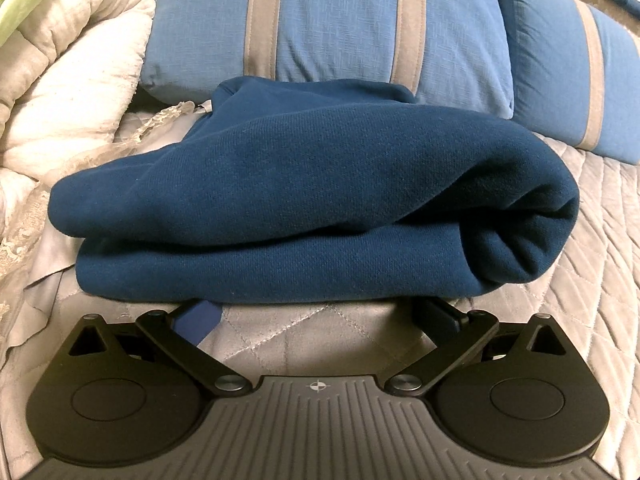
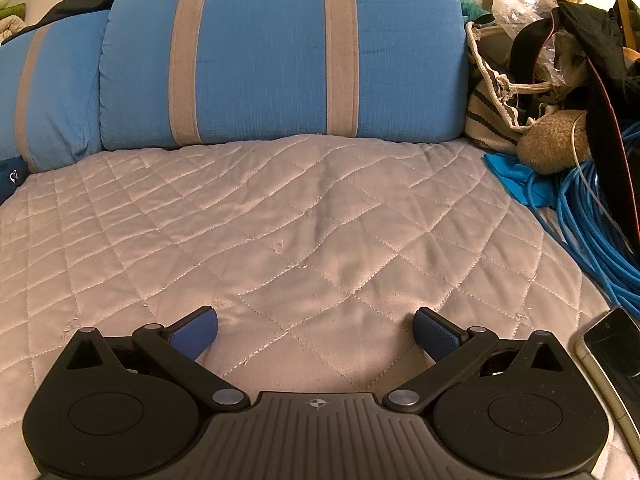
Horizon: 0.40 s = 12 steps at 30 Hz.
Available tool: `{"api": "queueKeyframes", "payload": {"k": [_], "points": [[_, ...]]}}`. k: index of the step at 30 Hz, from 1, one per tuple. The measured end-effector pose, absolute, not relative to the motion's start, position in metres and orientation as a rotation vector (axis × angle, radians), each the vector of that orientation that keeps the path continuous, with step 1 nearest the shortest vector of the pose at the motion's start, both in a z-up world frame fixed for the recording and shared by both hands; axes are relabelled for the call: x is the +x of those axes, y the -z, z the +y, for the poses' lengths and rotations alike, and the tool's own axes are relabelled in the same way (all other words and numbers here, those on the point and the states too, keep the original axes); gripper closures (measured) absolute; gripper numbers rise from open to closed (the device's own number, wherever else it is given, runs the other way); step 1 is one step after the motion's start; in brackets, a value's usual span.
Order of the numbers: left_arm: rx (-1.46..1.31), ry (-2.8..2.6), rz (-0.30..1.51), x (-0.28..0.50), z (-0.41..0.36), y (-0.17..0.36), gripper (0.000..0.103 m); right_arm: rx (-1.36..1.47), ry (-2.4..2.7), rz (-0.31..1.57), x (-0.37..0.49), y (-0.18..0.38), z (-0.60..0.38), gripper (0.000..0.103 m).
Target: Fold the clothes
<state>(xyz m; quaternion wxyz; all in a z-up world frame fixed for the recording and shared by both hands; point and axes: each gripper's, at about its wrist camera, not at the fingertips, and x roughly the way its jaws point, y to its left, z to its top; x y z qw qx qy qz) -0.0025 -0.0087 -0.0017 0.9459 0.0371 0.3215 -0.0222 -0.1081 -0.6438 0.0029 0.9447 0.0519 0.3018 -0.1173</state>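
A dark blue sweatshirt (image 1: 304, 200) lies folded in thick layers on the grey quilted bedspread (image 1: 592, 248), filling the middle of the left wrist view. My left gripper (image 1: 316, 312) is open right at its near edge, and the fingertips slip under the cloth so their ends are hidden. In the right wrist view my right gripper (image 2: 316, 328) is open over bare bedspread (image 2: 304, 216), with nothing between its blue pads (image 2: 196, 332). A sliver of the dark blue garment (image 2: 10, 180) shows at the far left edge there.
Two blue pillows with grey stripes (image 1: 328, 28) (image 2: 280, 52) lie behind. A white padded duvet (image 1: 68, 80) is bunched at the left. At the right are a striped bag (image 2: 492, 116), a plush toy (image 2: 556, 144), coiled blue cable (image 2: 592, 232) and a phone (image 2: 612, 352).
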Motion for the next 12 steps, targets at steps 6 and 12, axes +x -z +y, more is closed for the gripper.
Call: {"api": "queueKeyframes", "payload": {"k": [6, 12], "points": [[0.078, 0.042, 0.656, -0.0028, -0.0097, 0.0026, 0.0, 0.107, 0.239, 0.612, -0.1086, -0.0026, -0.644, 0.0], [0.082, 0.035, 0.655, -0.0033, -0.0121, 0.0032, 0.0, 0.109, 0.239, 0.611, -0.1085, -0.0027, -0.6435, 0.0]]}}
